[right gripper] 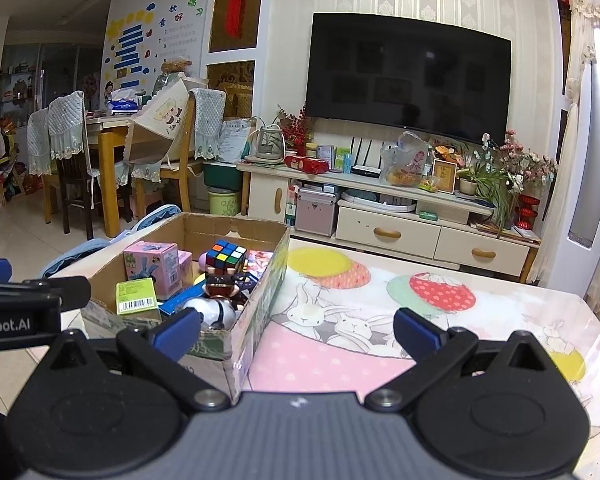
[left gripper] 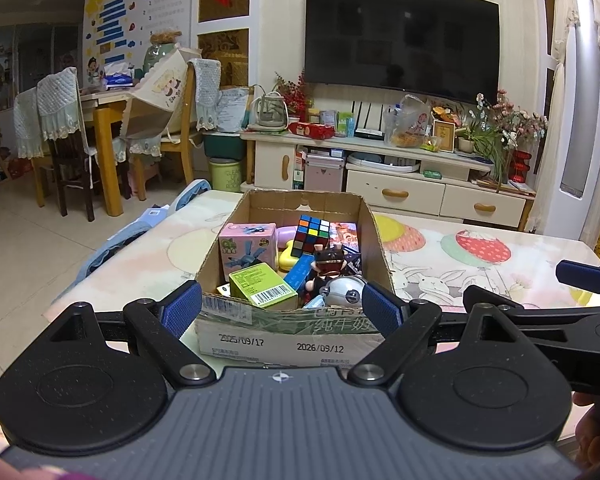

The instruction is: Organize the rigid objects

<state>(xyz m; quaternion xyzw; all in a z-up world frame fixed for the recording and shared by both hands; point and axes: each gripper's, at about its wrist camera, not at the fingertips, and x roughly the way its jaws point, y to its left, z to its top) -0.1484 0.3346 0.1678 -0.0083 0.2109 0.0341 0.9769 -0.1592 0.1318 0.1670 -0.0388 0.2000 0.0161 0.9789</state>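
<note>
A cardboard box (left gripper: 288, 330) stands on the table, straight ahead of my left gripper (left gripper: 282, 308). Inside lie a Rubik's cube (left gripper: 310, 235), a pink carton (left gripper: 247, 246), a green carton (left gripper: 262, 286), a small dark-haired figure (left gripper: 329, 266) and a white round toy (left gripper: 346, 290). My left gripper is open, its blue pads spread about as wide as the box's near wall, holding nothing. In the right wrist view the box (right gripper: 244, 344) sits to the left, with the cube (right gripper: 226, 258) and green carton (right gripper: 137, 297) showing. My right gripper (right gripper: 298, 330) is open and empty over the tablecloth.
The table carries a cartoon rabbit and balloon tablecloth (right gripper: 420, 312). Beyond it stand a TV cabinet (left gripper: 396, 168) with clutter, a wall TV (left gripper: 400, 38), and dining chairs (left gripper: 60, 120) at the left. The other gripper's arm (left gripper: 580, 280) shows at the right edge.
</note>
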